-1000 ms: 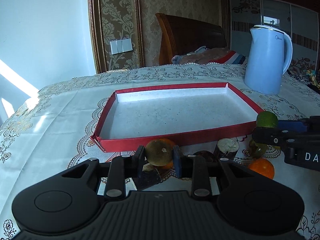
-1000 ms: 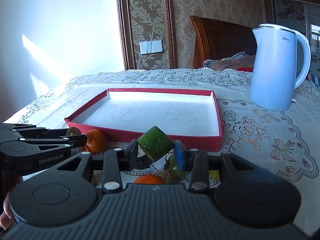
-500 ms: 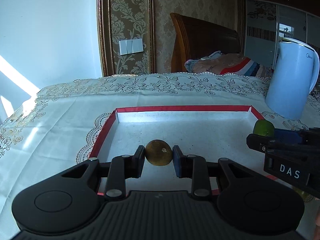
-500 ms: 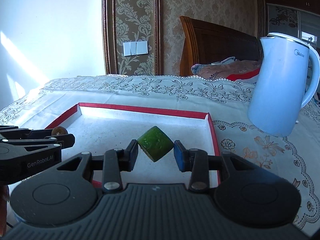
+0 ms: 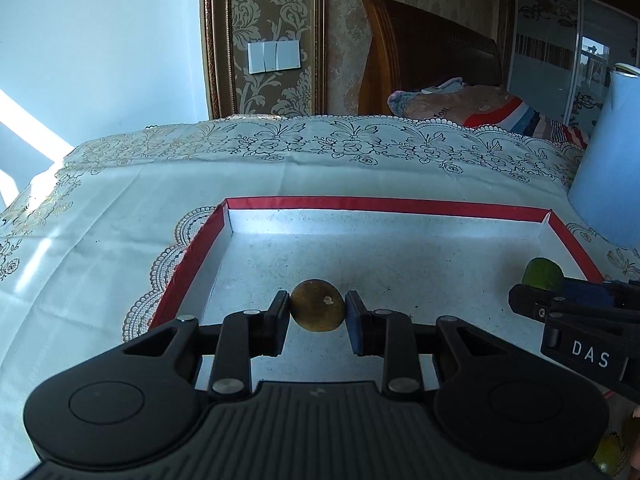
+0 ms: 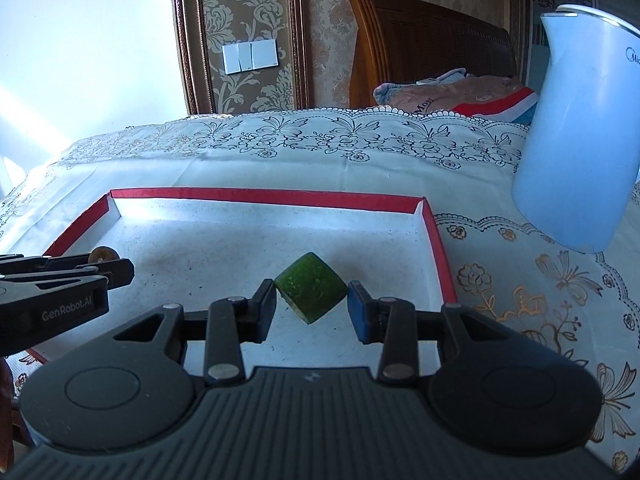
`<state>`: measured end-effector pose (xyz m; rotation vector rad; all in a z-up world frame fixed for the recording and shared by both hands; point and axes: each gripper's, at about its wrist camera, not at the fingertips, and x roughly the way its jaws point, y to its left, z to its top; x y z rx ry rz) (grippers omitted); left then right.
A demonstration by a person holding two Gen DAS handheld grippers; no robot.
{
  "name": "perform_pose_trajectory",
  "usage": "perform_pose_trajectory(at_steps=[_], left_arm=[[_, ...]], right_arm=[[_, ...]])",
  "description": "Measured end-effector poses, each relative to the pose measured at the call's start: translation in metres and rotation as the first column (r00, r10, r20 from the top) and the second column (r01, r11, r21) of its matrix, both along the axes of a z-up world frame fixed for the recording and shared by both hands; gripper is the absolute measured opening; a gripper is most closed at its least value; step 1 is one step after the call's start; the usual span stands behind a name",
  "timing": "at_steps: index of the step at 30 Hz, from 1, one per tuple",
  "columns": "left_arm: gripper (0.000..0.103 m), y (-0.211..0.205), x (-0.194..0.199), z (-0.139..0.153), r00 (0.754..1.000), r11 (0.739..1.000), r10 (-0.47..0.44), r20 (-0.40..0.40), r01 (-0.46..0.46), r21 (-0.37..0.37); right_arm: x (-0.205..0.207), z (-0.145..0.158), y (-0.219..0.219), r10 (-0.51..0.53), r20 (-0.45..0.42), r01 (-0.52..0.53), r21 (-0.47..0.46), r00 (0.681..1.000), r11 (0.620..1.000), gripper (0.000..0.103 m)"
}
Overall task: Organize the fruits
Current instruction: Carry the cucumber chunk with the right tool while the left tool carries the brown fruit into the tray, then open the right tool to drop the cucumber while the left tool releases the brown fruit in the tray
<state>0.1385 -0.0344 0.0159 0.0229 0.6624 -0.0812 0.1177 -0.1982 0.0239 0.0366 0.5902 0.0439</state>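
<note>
My left gripper (image 5: 317,307) is shut on a round brown fruit (image 5: 317,311) and holds it above the left half of a shallow red-rimmed tray (image 5: 384,203) with a white floor. My right gripper (image 6: 311,294) is shut on a green fruit piece (image 6: 311,293), tilted on a corner, above the tray's (image 6: 264,195) right half. In the left wrist view the right gripper (image 5: 560,292) reaches in from the right edge with the green fruit (image 5: 542,274) at its tip. In the right wrist view the left gripper (image 6: 108,266) enters from the left, the brown fruit (image 6: 103,254) just showing.
A pale blue kettle (image 6: 580,136) stands on the lace tablecloth (image 6: 280,148) right of the tray. A yellow-green fruit (image 5: 608,452) lies at the near right corner of the left wrist view. Behind the table are a wooden headboard (image 5: 432,64) and folded bedding.
Both grippers have carried their fruits forward from the fruit pile at the tray's near rim to over the tray's floor. The pile has dropped out of view. Both grips are unchanged.
</note>
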Motion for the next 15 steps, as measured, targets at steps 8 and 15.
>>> perform_pose_trajectory(at_steps=[8, 15], left_arm=[[0.029, 0.0029, 0.008, -0.0048, 0.999, 1.0, 0.006, -0.051, -0.007, -0.02], [0.029, 0.0002, 0.0052, -0.005, 0.999, 1.0, 0.006, -0.038, -0.007, -0.006]], right_arm=[[0.0086, -0.0039, 0.0001, -0.006, -0.03, 0.006, -0.002, 1.0, 1.0, 0.037], [0.01, -0.0058, 0.0008, 0.003, -0.042, -0.003, -0.003, 0.999, 1.0, 0.037]])
